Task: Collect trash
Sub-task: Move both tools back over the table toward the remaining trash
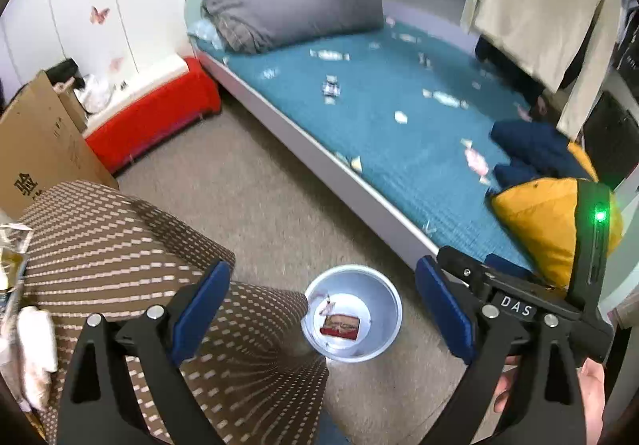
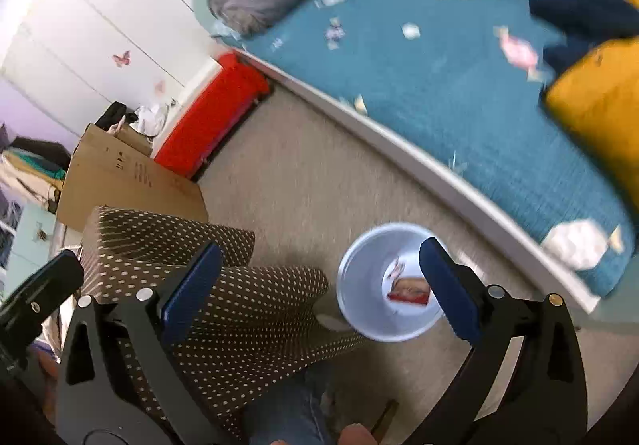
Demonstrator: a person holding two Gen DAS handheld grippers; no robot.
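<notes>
Red, flat wrapper (image 1: 340, 326) lies in the bin (image 1: 389, 329), long axis across my view. My left gripper (image 1: 321, 313) and right gripper (image 2: 319, 289) gape empty.

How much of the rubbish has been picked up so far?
Barely started. The round white plastic bin on the carpet holds only a red packet and a small pink wrapper. Nothing is in hand: the left gripper and right gripper are both open and empty. Left to do: many wrappers lie scattered across the teal bed cover, such as a pink one.
</notes>
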